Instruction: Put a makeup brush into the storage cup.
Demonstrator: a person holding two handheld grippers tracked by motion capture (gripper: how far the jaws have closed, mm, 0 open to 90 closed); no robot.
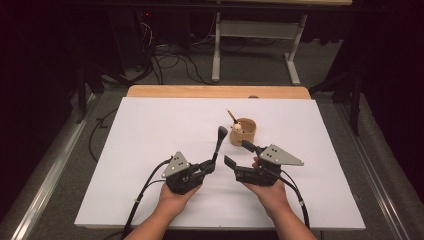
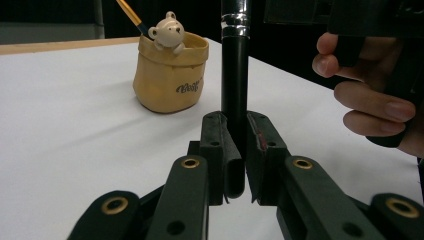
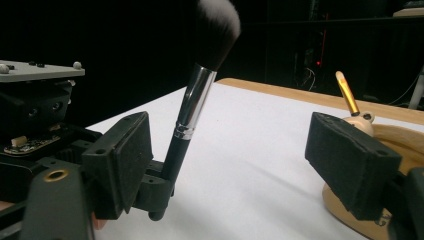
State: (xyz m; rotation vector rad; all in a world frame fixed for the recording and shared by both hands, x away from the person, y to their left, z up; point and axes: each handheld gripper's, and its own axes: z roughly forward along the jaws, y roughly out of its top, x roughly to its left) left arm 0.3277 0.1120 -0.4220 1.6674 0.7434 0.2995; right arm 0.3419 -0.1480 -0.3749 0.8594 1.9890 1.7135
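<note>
Fingers of left gripper [image 1: 209, 166] clamped the glossy black handle of a makeup brush [image 1: 219, 141], fluffy head upright. Right gripper [image 1: 239, 153] fingers stood wide apart, foam pads [image 3: 131, 150] bare, holding nothing. Tan sack-shaped bear pot [image 1: 243, 131] sat at 12 o'clock from the right gripper on the white surface [image 1: 150, 140].

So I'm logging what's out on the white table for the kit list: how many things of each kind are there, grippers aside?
Makeup brush, black handle, held upright in the left gripper: 1
Tan holder with a bear figure: 1
Gold-handled brush standing in that holder: 1
Total: 3
</note>
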